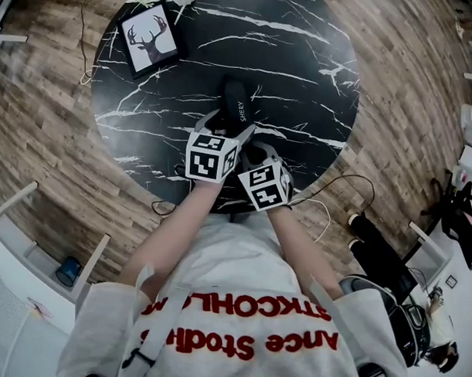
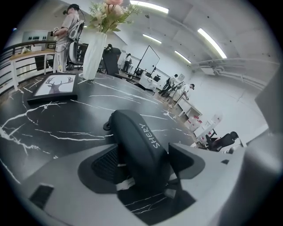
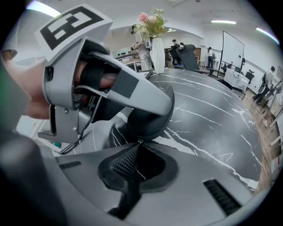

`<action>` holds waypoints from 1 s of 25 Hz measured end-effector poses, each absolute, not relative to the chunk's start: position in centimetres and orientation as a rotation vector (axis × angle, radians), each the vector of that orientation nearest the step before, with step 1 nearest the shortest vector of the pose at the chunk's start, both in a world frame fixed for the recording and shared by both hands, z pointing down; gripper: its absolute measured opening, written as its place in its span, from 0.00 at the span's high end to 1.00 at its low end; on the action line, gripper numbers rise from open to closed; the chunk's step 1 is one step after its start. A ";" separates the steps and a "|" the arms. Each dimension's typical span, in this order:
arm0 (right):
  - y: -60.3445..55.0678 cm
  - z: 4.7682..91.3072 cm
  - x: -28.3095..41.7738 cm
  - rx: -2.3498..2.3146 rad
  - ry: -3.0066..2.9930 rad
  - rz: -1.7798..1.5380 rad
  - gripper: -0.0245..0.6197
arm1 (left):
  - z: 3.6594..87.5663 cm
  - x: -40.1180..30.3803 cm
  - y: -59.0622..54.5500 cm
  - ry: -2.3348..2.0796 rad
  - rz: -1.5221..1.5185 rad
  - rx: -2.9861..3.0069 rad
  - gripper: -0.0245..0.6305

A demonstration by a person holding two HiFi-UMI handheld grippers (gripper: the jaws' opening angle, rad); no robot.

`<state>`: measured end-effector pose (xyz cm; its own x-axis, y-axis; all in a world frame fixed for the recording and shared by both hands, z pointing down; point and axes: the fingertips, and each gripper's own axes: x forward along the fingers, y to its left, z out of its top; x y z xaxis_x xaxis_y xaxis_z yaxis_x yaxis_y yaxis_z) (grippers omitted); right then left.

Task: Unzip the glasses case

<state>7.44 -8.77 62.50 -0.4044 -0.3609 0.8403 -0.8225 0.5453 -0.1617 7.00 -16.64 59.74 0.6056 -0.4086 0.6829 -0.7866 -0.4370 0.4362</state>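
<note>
a round black marble table [image 1: 293,66] with white veins stands on a wood floor, and everything i'm working on lies toward its near edge.

nearest to me, my right gripper [image 3: 138,143] has its jaws pressed together, tips touching the near end of the glasses case [image 1: 234,99]. a tiny pale bit shows right where they meet (i take it for the zip pull [image 3: 138,142], though it's too small to be sure).

just beyond and to the left, my left gripper [image 2: 143,167] is clamped across the case's near end, one ribbed pad on each side of the dark shell. the case runs away from me toward the table's middle, with white lettering along its top.

so this looks like the start of the unzipping: body pinned, pull pinched, no opened seam that i can see. the next move calls for drawing the pull round the case's curved edge while the left holds firm, so the case doesn't twist or slide.

farther off on the left lies a framed deer picture [image 1: 148,38], and beyond it a white vase of flowers [image 2: 94,53].
</note>
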 end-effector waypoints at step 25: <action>-19.2 61.5 12.9 0.901 -1.957 0.429 0.94 | 58.9 8.0 -15.3 -0.729 0.812 2.230 0.52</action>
<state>12.92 -19.20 61.46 -0.3190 -0.4214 0.8489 -0.7378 0.6726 0.0566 7.97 -15.32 58.86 0.6540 -0.2721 0.7059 -0.6727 -0.6361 0.3780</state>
